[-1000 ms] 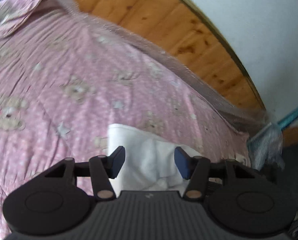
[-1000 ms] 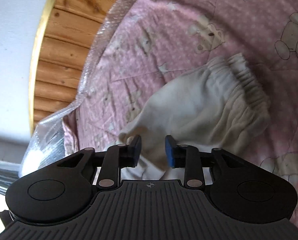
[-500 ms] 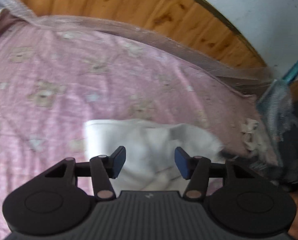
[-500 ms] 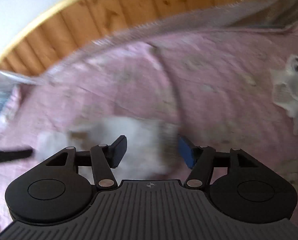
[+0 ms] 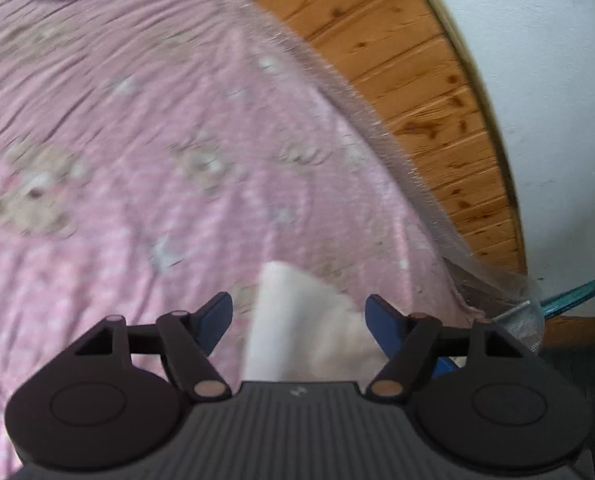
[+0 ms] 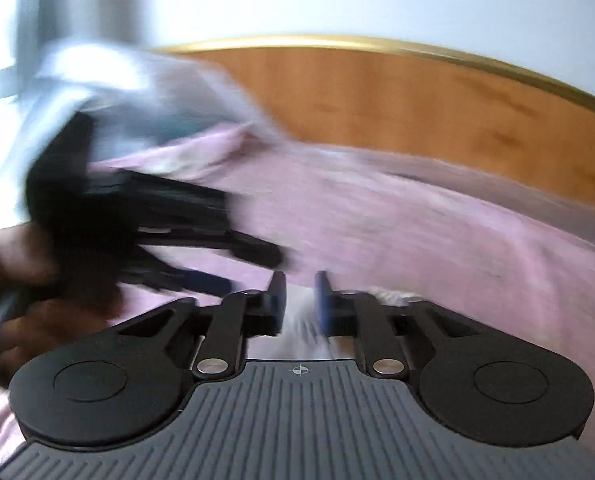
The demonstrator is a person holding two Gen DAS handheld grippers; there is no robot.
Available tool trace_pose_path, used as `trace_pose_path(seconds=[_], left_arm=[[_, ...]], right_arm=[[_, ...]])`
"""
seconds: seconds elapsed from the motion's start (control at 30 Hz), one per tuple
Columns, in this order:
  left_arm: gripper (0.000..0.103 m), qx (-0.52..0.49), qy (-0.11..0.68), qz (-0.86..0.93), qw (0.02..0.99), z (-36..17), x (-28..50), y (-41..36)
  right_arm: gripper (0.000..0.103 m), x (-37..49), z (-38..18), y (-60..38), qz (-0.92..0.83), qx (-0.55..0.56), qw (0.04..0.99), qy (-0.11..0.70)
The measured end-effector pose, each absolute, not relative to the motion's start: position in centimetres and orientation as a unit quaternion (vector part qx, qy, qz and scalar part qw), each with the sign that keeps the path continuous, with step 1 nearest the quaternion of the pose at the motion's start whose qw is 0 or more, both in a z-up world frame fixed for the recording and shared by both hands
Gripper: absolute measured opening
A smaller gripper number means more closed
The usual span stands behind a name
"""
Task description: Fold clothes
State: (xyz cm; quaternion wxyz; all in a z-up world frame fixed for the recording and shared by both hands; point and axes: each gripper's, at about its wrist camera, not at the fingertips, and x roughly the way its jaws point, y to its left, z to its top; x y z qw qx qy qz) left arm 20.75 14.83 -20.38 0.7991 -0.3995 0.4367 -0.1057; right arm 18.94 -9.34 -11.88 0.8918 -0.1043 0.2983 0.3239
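Observation:
A white garment (image 5: pixel 297 332) lies bunched on the pink teddy-bear bedsheet (image 5: pixel 137 160). My left gripper (image 5: pixel 299 310) hovers over it with its jaws opening wide. The cloth sits between the fingers and the pads do not touch it. In the blurred right wrist view, my right gripper (image 6: pixel 300 296) has its jaws closing to a narrow gap, and white cloth (image 6: pixel 301 328) shows in that gap. The left gripper (image 6: pixel 249 268), held by a hand (image 6: pixel 25 280), reaches in from the left just ahead of the right one.
A wooden headboard (image 5: pixel 417 92) and a white wall (image 5: pixel 557 100) bound the bed's far side. A strip of clear plastic wrap (image 5: pixel 337 92) runs along the mattress edge. A teal object (image 5: pixel 573 294) pokes out at the bed corner.
My left jaws have spread wider over the white garment. The right gripper has rolled and swung from looking down on the garment to facing the headboard, with the left gripper now in its view.

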Motion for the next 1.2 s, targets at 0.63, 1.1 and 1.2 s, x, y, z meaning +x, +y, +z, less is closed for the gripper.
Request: trace_pose_path(seconds=[0.63,1.1,1.2], left_arm=[[0.030,-0.133,0.476,-0.191,0.848,-19.8,24.3,3.8],[0.037,-0.227,0.471,-0.150,0.839,-18.3,23.1,6.9],[0.036,-0.215,0.505,-0.124,0.827,-19.8,23.5,6.6]], right_arm=[[0.031,20.0,-17.9,-15.9,0.258,-0.134,0.873,0.391],[0.032,22.3,-16.5,-20.3,0.280,0.012,0.857,0.433],[0.023,22.6,-17.0,-20.1,0.275,0.019,0.853,0.444]])
